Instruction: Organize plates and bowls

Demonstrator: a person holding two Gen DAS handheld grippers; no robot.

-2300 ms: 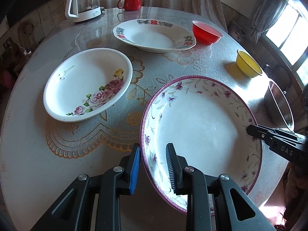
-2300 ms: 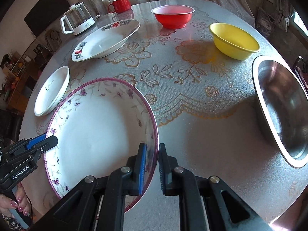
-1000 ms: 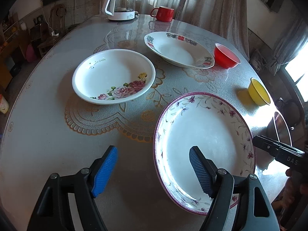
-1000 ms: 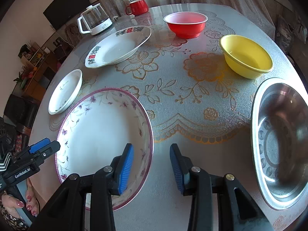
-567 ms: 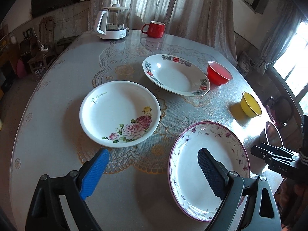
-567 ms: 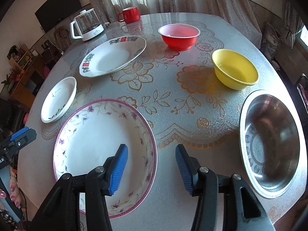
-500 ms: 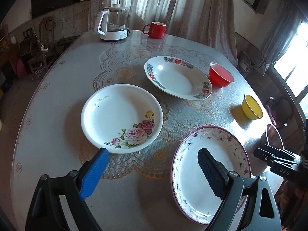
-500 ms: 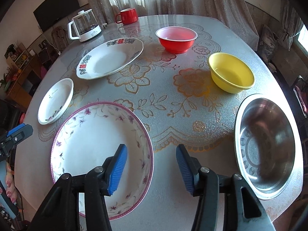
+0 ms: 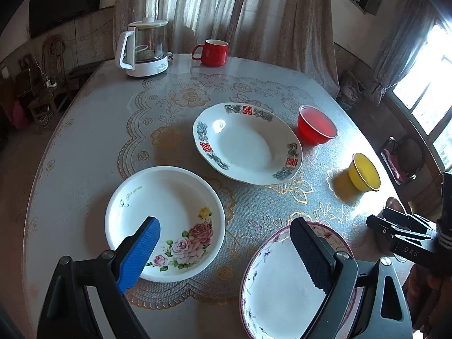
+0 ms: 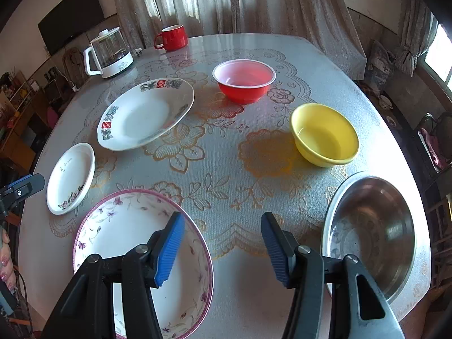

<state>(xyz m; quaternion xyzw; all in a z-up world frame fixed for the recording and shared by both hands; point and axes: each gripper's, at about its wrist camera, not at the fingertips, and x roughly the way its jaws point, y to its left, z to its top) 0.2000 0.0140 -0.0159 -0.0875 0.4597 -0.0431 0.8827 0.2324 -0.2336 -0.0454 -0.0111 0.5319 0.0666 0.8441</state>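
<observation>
A: Nearest the cameras: left tool (image 9: 223, 247) spread wide and empty, nothing between its pads, hanging above the counter (image 9: 93, 130). Right tool (image 10: 221, 243) likewise empty, jaws opening at this moment, only bare counter cloth in the gap.

B: Landmark?

A: The purple-rimmed plate (image 10: 118, 226), flat on the counter at the near edge. Seen from the right wrist, under the right tool's left finger but not gripped. Seen from the left wrist, under the left tool's right finger, again not gripped.

B: Beside that plate?

A: To its left, just apart from it, the rose plate (image 9: 169, 212), white with pink roses along the near rim, flat on the lace-patterned cloth. To its right, well apart, the steel bowl (image 10: 373, 231), upright at the counter's right edge.

B: Farther back?

A: Beyond the purple-rimmed plate, the red-lettered plate (image 9: 245, 144), white with red characters and dark floral clusters on its rim. Just right of that one, the red bowl (image 10: 244, 83), upright, near it though contact not clear. Beyond and right of the purple-rimmed plate, the yellow bowl (image 10: 325, 134), upright, standing alone between the red bowl and the steel bowl.

B: At the far edge?

A: Glass kettle (image 9: 144, 48) with white handle and base, far left of the landmark plate. Red mug (image 9: 212, 52) just right of the kettle, handle to the left. Curtains (image 9: 226, 8) behind both.
</observation>
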